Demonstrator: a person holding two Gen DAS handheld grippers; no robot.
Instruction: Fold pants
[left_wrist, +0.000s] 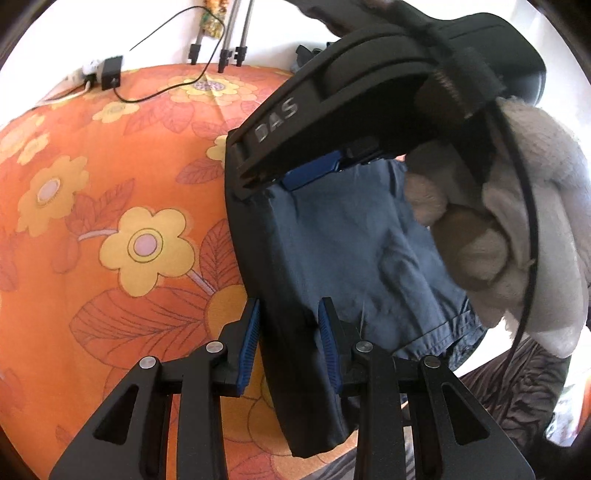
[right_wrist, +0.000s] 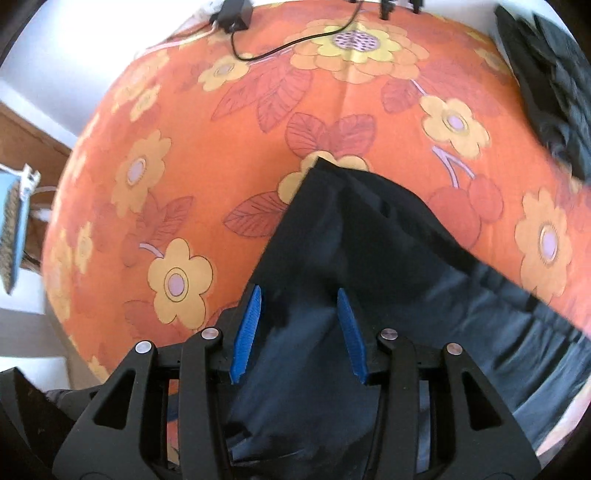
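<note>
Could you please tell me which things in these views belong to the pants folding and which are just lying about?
Job:
pants
left gripper
right gripper

Lying about:
adapter
cable
dark clothes
floral sheet, only the work surface

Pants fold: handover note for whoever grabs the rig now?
Left gripper: jaws closed on the folded edge of the pants.
Right gripper: jaws open above the dark cloth, gripping nothing.
Pants lie on the orange flowered bedsheet, one layer already doubled over.
A second dark garment sits at the far right, untouched.
Left: finish and flatten the fold.
</note>
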